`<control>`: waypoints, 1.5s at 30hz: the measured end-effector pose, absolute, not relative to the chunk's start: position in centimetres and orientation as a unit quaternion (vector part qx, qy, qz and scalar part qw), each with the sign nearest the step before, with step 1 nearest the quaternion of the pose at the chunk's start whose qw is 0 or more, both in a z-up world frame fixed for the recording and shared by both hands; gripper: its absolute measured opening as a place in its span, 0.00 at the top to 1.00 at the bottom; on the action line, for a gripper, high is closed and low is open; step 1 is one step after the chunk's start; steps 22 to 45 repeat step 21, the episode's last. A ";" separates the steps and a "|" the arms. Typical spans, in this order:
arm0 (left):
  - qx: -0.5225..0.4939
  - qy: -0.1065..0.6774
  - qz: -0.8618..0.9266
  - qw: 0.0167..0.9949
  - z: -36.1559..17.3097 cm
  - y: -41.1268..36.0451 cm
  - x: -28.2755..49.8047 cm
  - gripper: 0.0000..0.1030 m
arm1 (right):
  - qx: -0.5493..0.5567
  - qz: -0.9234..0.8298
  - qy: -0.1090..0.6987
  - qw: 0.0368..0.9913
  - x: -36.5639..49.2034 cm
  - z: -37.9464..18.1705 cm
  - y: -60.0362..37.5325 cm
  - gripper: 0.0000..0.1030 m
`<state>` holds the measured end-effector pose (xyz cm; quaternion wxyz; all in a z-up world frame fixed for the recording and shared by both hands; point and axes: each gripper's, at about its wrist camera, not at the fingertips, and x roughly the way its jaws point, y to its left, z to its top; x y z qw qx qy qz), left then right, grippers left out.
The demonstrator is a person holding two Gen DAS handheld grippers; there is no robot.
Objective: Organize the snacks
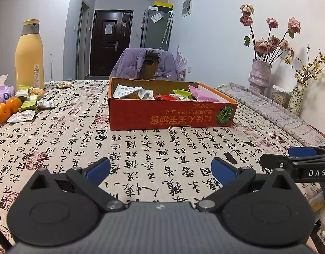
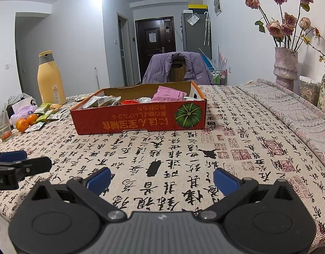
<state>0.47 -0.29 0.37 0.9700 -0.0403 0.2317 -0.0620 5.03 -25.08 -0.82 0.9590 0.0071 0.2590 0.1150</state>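
We see the left gripper (image 1: pixel 160 170) and right gripper (image 2: pixel 161 180) held low and level over the bench (image 1: pixel 141 148), side by side, fingers spread wide and empty. The red snack box (image 1: pixel 168 114) sits ahead at mid-bench, holding several packets; more loose snacks (image 1: pixel 29 103) lie far left beside the oranges (image 1: pixel 6 108). The box wall hides most contents. Its orange lettering reads upside down; the right gripper shows "DAS".
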 end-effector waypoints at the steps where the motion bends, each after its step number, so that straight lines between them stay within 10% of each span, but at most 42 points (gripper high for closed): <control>1: -0.040 0.232 -0.062 0.970 0.4 -0.3 0.4 0.00 | 0.007 0.115 0.259 0.959 5.0 -0.8 -25.1 0.00; 45: -0.040 0.231 -0.070 0.970 0.4 -0.3 0.7 0.00 | 0.007 0.115 0.266 0.957 4.9 -1.6 -25.4 0.00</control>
